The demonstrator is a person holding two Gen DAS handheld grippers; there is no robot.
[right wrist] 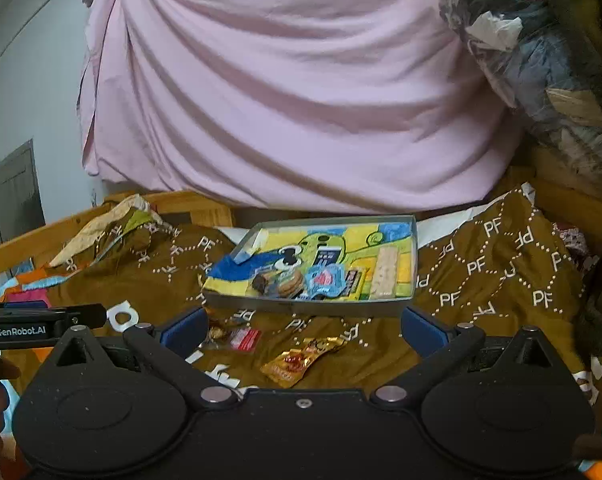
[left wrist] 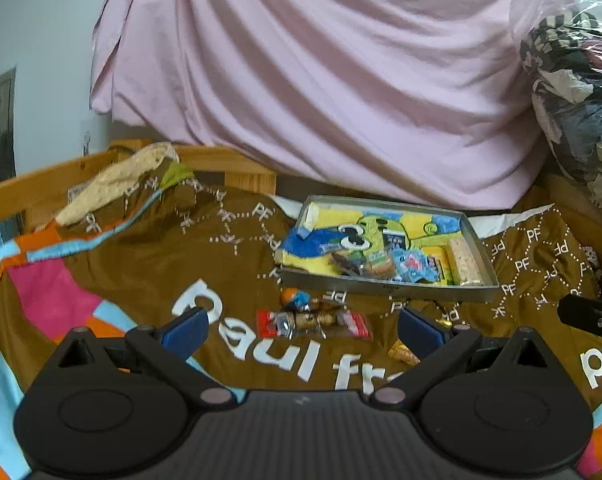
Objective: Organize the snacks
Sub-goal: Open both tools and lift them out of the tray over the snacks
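A shallow grey tin tray with a cartoon lining lies on the brown bedspread and holds several snacks, among them a pale cereal bar and a blue packet. In front of the tray lie a red-ended clear wrapper, a small orange and blue candy and a gold wrapper. My left gripper hovers open over the red-ended wrapper. My right gripper hangs open above the gold wrapper. Neither holds anything.
The brown bedspread covers a wooden-framed bed. A pink sheet hangs behind the tray. A plastic bag of clothes sits at the right. The other gripper shows at each view's edge.
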